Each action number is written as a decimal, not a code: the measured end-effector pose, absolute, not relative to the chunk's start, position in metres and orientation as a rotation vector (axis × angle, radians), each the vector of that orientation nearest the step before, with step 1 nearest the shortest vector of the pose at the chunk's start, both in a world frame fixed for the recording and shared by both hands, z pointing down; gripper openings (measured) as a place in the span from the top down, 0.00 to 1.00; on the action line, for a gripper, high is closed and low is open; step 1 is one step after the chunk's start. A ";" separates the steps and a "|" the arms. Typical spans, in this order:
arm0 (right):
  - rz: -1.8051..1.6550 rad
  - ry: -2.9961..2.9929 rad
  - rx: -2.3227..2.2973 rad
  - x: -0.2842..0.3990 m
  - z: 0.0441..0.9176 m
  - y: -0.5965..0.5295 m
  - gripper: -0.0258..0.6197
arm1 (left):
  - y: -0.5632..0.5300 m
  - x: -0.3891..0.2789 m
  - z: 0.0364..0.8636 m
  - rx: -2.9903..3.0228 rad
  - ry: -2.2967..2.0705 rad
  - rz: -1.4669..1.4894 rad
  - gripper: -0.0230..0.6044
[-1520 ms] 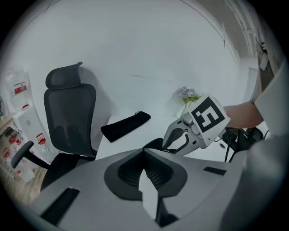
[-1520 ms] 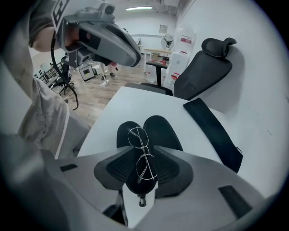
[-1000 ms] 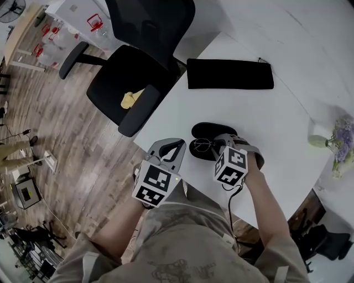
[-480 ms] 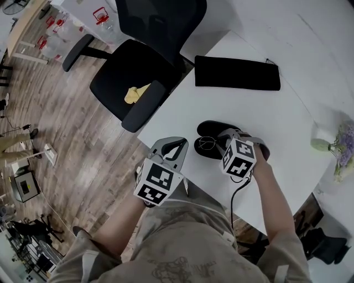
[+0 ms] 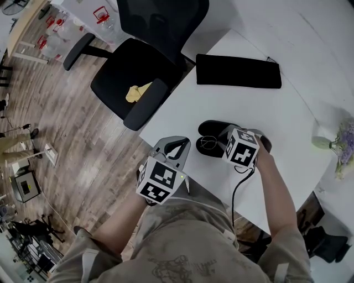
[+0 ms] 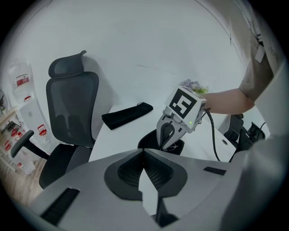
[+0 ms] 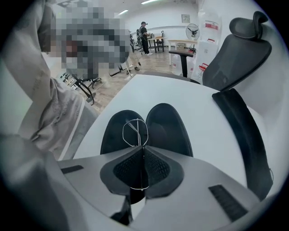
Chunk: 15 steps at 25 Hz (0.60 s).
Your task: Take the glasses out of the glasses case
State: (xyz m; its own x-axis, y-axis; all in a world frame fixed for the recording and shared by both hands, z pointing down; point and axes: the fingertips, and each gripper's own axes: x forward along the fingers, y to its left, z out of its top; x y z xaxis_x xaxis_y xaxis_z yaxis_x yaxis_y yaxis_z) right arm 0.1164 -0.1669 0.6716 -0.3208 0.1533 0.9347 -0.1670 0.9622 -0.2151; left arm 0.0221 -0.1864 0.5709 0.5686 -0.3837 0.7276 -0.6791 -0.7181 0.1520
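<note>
The scene is lit brightly and evenly from above; ceiling lights are seen far off in the right gripper view. The white surface is rendered almost washed out, and only soft, faint shadows are cast on it. The glasses case is shown near black, with little detail, and the glasses as a thin bright wire. Both gripper views are strongly bowed and ringed by dark vignetting.

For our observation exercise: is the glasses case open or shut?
Open. The glasses case lies with both black halves spread side by side on the table; the right gripper pinches the glasses over one half.
</note>
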 end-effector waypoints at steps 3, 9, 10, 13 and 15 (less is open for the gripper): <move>0.375 -1.883 0.053 0.115 0.664 -0.169 0.91 | -0.186 0.020 0.568 2.394 -0.858 0.963 0.94; 0.437 -1.969 0.285 0.114 0.630 -0.182 0.91 | -0.188 0.015 0.556 2.432 -0.864 0.957 0.94; 0.435 -1.982 0.324 0.115 0.622 -0.184 0.91 | -0.189 0.014 0.552 2.442 -0.866 0.954 0.94; 0.434 -2.027 0.450 0.114 0.591 -0.189 0.91 | -0.190 0.014 0.538 2.476 -0.873 0.939 0.94; 0.434 -2.042 0.533 0.117 0.571 -0.191 0.91 | -0.193 0.016 0.527 2.501 -0.879 0.928 0.94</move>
State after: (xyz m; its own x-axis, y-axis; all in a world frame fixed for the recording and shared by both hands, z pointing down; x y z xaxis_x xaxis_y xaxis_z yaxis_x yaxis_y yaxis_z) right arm 0.1171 -0.1913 0.5715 -0.4563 -0.1955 0.8681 -0.5314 0.8424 -0.0896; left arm 0.0156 -0.1927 0.5269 0.5974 -0.4338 0.6744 -0.6499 -0.7546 0.0903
